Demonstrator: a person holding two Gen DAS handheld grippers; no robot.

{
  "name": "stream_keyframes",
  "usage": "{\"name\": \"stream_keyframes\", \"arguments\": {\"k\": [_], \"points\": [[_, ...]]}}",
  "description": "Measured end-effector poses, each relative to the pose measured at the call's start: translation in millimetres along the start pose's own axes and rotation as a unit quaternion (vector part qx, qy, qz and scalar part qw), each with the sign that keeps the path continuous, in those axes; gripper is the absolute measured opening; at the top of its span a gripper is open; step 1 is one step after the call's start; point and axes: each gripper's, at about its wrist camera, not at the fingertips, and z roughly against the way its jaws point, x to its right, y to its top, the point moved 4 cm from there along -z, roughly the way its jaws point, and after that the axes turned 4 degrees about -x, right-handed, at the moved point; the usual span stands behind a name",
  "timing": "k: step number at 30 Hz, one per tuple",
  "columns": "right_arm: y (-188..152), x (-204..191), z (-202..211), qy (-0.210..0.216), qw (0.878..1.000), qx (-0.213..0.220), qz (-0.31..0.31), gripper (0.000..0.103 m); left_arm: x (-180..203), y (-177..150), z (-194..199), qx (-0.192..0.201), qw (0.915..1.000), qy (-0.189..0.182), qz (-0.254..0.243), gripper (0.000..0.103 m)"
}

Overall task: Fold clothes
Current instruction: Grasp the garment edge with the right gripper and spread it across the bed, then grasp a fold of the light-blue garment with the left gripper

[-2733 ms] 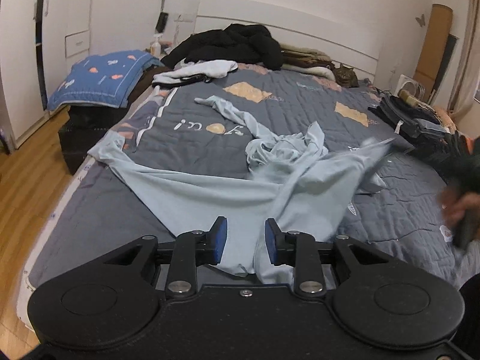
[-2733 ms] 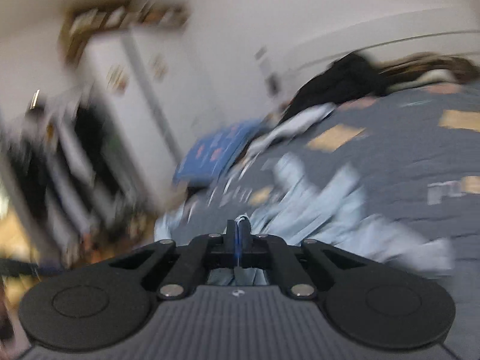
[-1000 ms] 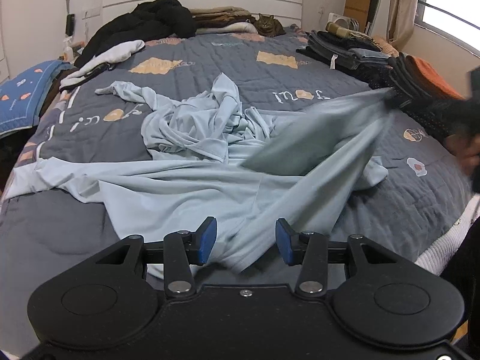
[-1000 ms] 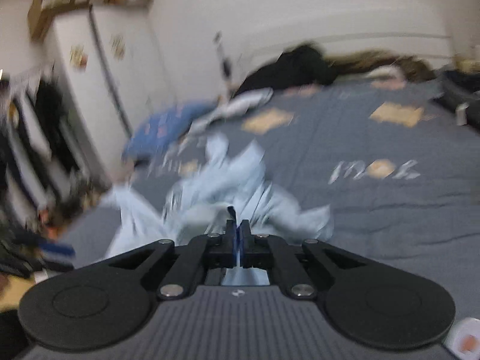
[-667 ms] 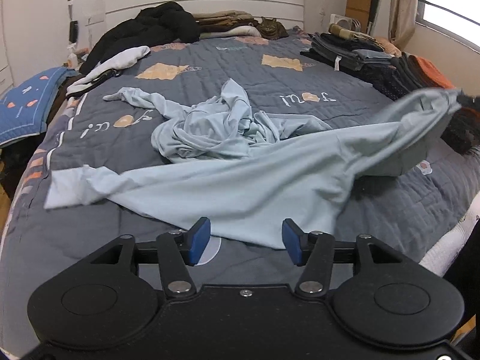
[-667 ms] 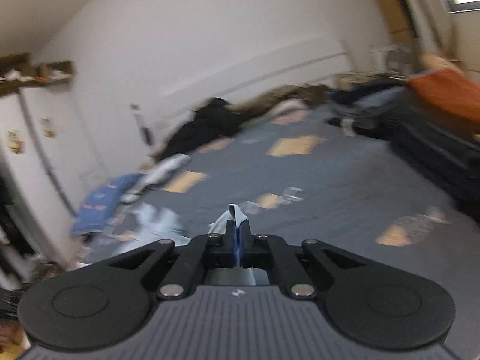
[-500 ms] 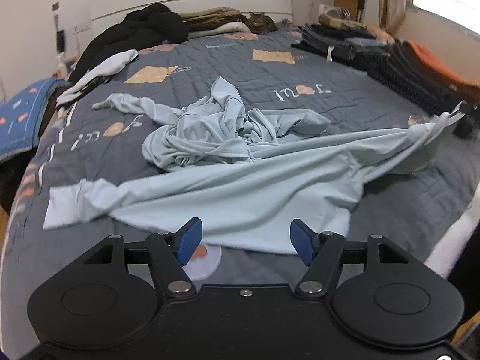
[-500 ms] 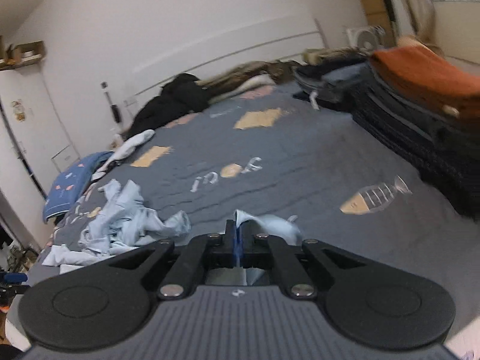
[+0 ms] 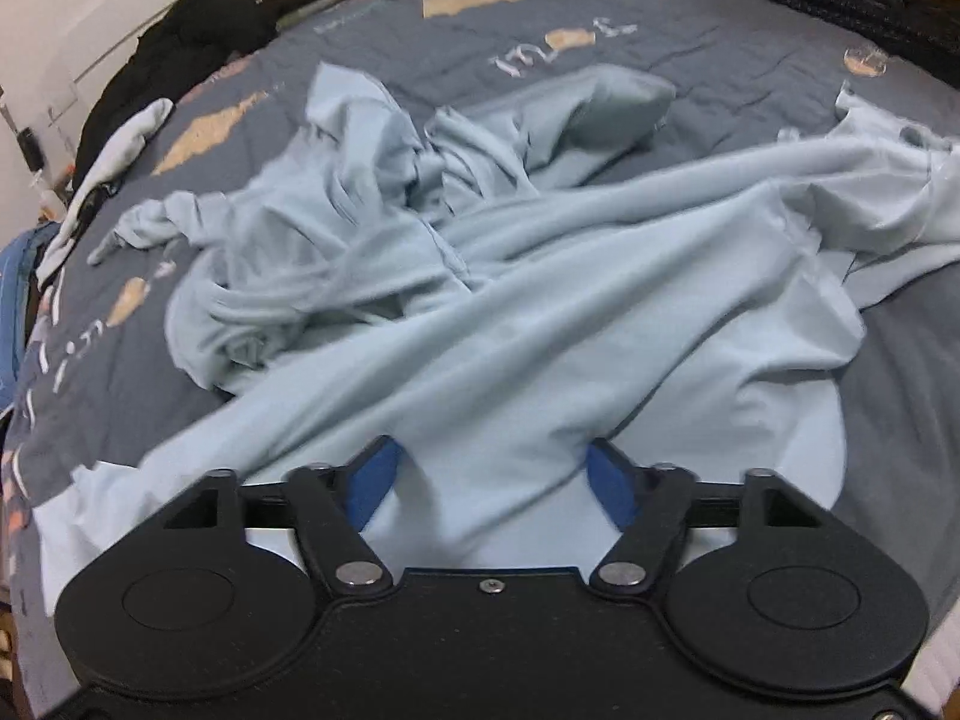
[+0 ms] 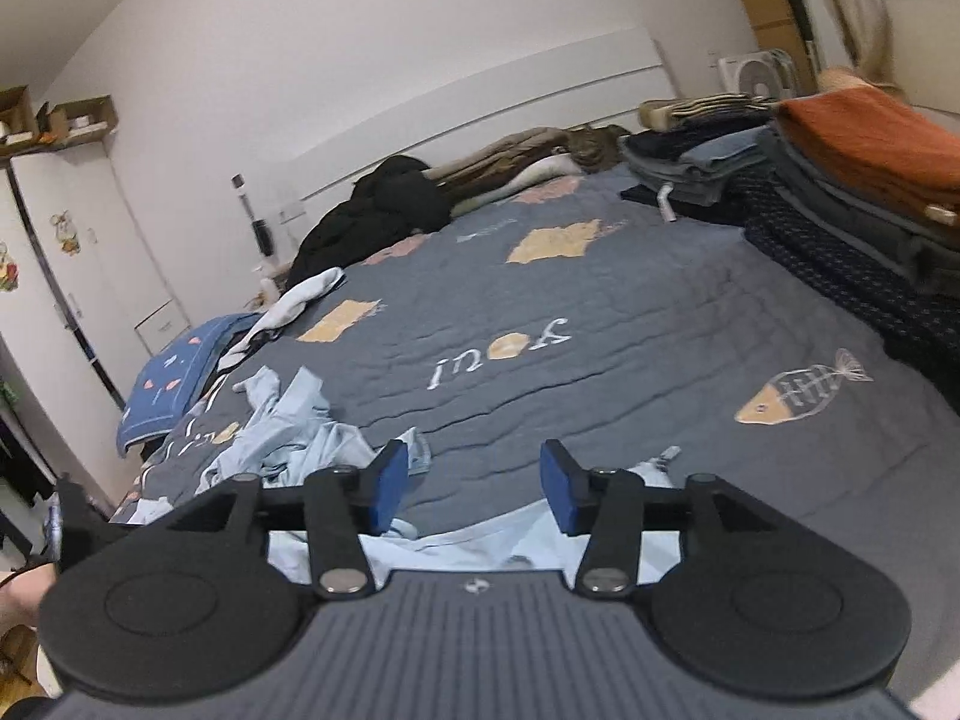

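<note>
A pale blue garment lies spread and rumpled across the grey quilt, its far part bunched in a heap. My left gripper is open and low over the garment's near edge, with cloth lying between the blue pads. In the right wrist view the same garment shows bunched at the left and a strip of it lies under my right gripper, which is open and holds nothing.
Stacks of folded dark clothes topped by an orange piece line the bed's right side. A black jacket and a white cloth lie near the headboard. A blue quilt and white wardrobe stand left.
My right gripper, shut on the garment's edge and pulling it rightward, has opened and let it go. My left gripper has dropped closer onto the garment's near edge.
</note>
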Motion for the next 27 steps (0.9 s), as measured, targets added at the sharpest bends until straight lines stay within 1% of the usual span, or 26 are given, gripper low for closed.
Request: {"name": "stream_keyframes", "arguments": {"k": [1, 2, 3, 5, 6, 8, 9, 11, 13, 14, 16, 17, 19, 21, 22, 23, 24, 25, 27], "points": [[0, -4, -5, 0.007, 1.0, -0.001, -0.003, 0.05, -1, -2, -3, -0.007, 0.9993, -0.028, 0.024, 0.015], [1, -9, -11, 0.013, 1.0, -0.002, -0.005, 0.05, -2, -4, -3, -0.007, 0.9981, -0.044, 0.042, 0.008], [1, -14, -16, 0.022, 1.0, -0.001, -0.008, 0.05, -2, -5, 0, -0.002, 0.9971, -0.051, 0.056, 0.004], [3, -25, -24, 0.037, 0.999, 0.0, -0.006, 0.05, 3, -9, 14, 0.011, 0.9959, -0.065, 0.062, 0.002], [4, -30, -29, 0.044, 0.999, 0.0, -0.004, 0.05, 10, -12, 26, 0.021, 0.9947, -0.082, 0.059, 0.002], [5, -42, -35, 0.059, 0.998, 0.0, 0.003, 0.05, 32, -18, 58, 0.04, 0.9894, -0.133, 0.044, 0.002], [5, -46, -38, 0.066, 0.998, 0.0, 0.006, 0.05, 48, -22, 76, 0.047, 0.9847, -0.164, 0.033, 0.001], [4, -53, -44, 0.075, 0.997, -0.005, 0.01, 0.051, 81, -31, 111, 0.06, 0.9718, -0.228, 0.012, 0.001], [0, -56, -50, 0.083, 0.996, -0.012, 0.01, 0.051, 119, -40, 142, 0.067, 0.9528, -0.296, -0.006, 0.001], [-3, -57, -52, 0.087, 0.996, -0.015, 0.009, 0.051, 136, -42, 150, 0.066, 0.9461, -0.317, -0.013, 0.002], [-8, -58, -56, 0.094, 0.995, -0.019, 0.006, 0.051, 167, -46, 157, 0.058, 0.9354, -0.348, -0.023, 0.002], [-11, -57, -58, 0.095, 0.995, -0.021, 0.004, 0.051, 176, -46, 158, 0.054, 0.9343, -0.351, -0.03, 0.003], [-18, -55, -62, 0.097, 0.995, -0.025, 0.0, 0.051, 185, -42, 157, 0.048, 0.9382, -0.34, -0.044, 0.004], [-26, -52, -66, 0.093, 0.995, -0.035, 0.001, 0.051, 179, -36, 159, 0.054, 0.943, -0.325, -0.043, 0.009], [-30, -50, -69, 0.087, 0.995, -0.043, 0.004, 0.051, 168, -33, 161, 0.062, 0.9474, -0.312, -0.037, 0.022], [-34, -51, -70, 0.081, 0.995, -0.048, 0.013, 0.051, 155, -29, 163, 0.071, 0.9525, -0.294, -0.031, 0.041], [-38, -53, -71, 0.079, 0.995, -0.054, 0.027, 0.051, 139, -26, 164, 0.082, 0.9594, -0.269, -0.024, 0.05], [-40, -57, -72, 0.08, 0.994, -0.059, 0.039, 0.051, 120, -23, 159, 0.087, 0.9657, -0.245, -0.006, 0.058], [-45, -69, -72, 0.099, 0.991, -0.069, 0.06, 0.051, 80, -17, 143, 0.086, 0.9738, -0.206, 0.044, 0.058]]}}
